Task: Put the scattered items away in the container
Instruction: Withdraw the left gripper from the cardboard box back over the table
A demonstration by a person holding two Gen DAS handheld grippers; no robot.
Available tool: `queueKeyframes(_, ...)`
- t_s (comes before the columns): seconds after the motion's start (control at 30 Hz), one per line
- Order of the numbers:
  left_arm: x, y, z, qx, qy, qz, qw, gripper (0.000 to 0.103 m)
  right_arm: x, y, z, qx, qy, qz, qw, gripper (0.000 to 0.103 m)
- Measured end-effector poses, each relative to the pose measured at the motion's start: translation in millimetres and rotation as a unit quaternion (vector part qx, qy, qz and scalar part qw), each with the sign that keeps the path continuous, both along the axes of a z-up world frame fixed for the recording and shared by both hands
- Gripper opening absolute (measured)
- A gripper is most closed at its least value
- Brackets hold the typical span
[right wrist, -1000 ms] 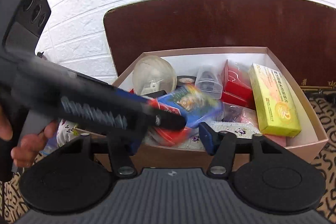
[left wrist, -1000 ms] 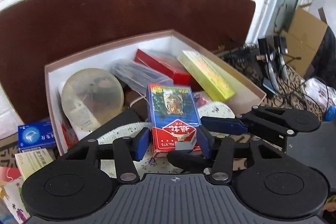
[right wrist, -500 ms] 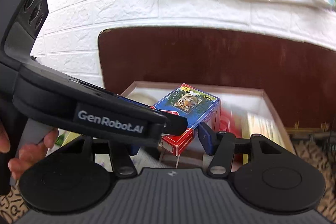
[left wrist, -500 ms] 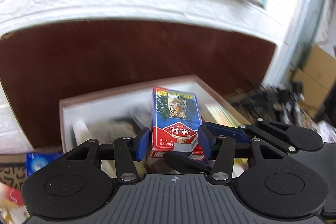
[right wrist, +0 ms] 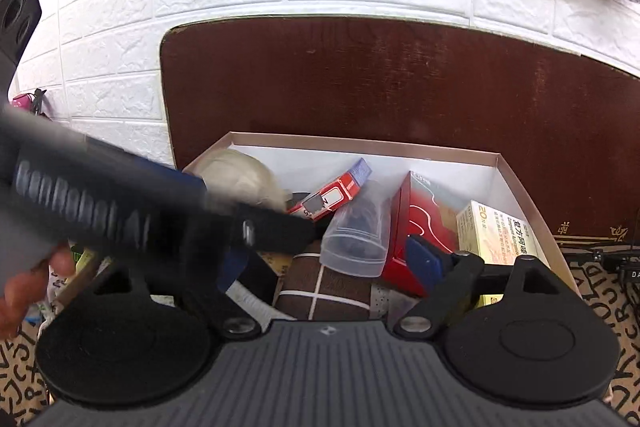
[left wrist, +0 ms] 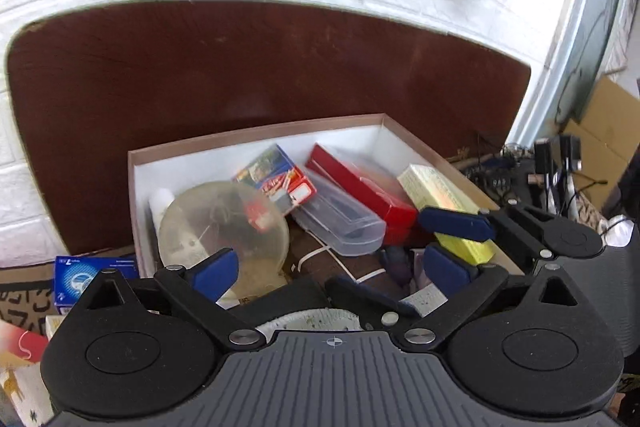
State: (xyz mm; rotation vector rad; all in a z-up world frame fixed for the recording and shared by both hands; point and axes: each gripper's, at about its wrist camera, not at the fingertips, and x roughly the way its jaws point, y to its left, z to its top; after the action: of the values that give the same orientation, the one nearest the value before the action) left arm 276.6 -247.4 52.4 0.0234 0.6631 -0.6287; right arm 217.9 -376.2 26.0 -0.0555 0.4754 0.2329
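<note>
The blue and red card pack (left wrist: pixel 276 179) (right wrist: pixel 340 191) lies tilted inside the white-lined box (left wrist: pixel 256 133) (right wrist: pixel 360 143), resting on a round clear lid (left wrist: pixel 222 227) and a clear plastic case (left wrist: pixel 340 223). My left gripper (left wrist: pixel 332 269) hovers over the box's near side, its jaws opening wide with nothing between them. My right gripper (right wrist: pixel 328 265) is beside it, jaws also opening and empty. One of the right gripper's blue pads (left wrist: pixel 456 225) shows in the left wrist view. In the right wrist view the left tool's blurred black arm (right wrist: pixel 120 211) hides my right gripper's left finger.
The box also holds a red box (left wrist: pixel 360 187) and a yellow box (left wrist: pixel 440 195). A blue box (left wrist: pixel 88 279) lies outside it on the left. A brown board (left wrist: pixel 240 67) stands against the white brick wall behind. Cables and cardboard (left wrist: pixel 560 167) crowd the right. A hand (right wrist: pixel 24 287) grips the left tool.
Both grippers held the card pack between them above the box. Their jaws have spread wide, and the pack now lies inside the box, further back.
</note>
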Motion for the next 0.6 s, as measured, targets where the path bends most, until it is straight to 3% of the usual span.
queueKeyframes(0.07,-6,7,5,-0.009,0.004,-0.001,0.9999,0.103,-5,7,7,-0.013,-0.001,0.0,1.0,0.096)
queueKeyframes(0.37,-63,54,34,-0.081,0.012,0.005,0.9966,0.103,-65,44,49,-0.031,-0.07,0.03,0.997,0.102)
queueKeyframes(0.6,-127,105,20,-0.128,0.022,0.011,0.9914,0.103,-130,85,57,-0.037,-0.115,0.077,0.99,0.103)
